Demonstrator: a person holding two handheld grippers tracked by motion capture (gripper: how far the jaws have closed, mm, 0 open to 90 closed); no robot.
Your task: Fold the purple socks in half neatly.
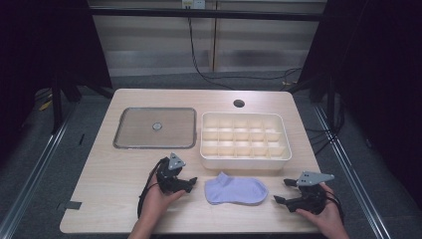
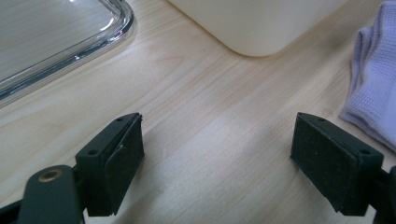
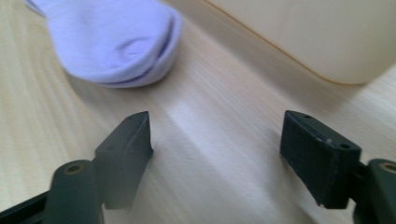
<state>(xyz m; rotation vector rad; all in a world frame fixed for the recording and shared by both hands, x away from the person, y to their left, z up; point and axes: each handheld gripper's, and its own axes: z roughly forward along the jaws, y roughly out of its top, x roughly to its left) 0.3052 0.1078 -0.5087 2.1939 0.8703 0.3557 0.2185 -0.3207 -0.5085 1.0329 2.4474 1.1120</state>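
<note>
A lilac sock [image 1: 236, 190] lies flat on the wooden table near its front edge, between the two grippers. My left gripper [image 1: 193, 183] rests just left of the sock and points at it. Its jaws stand wide open [image 2: 217, 135] over bare wood, with the sock's cuff [image 2: 373, 88] ahead and to the right. My right gripper [image 1: 281, 190] sits right of the sock, a short gap away. It is open too [image 3: 217, 135], with nothing between its jaws, and the sock's toe [image 3: 112, 42] lies ahead to the left.
A cream box [image 1: 246, 160] divided into several compartments stands just behind the sock, its near wall close to both grippers [image 2: 261, 28] [image 3: 317, 32]. A clear flat lid [image 1: 154, 128] with a round knob lies at the back left. A cable hole [image 1: 239, 103] is near the far edge.
</note>
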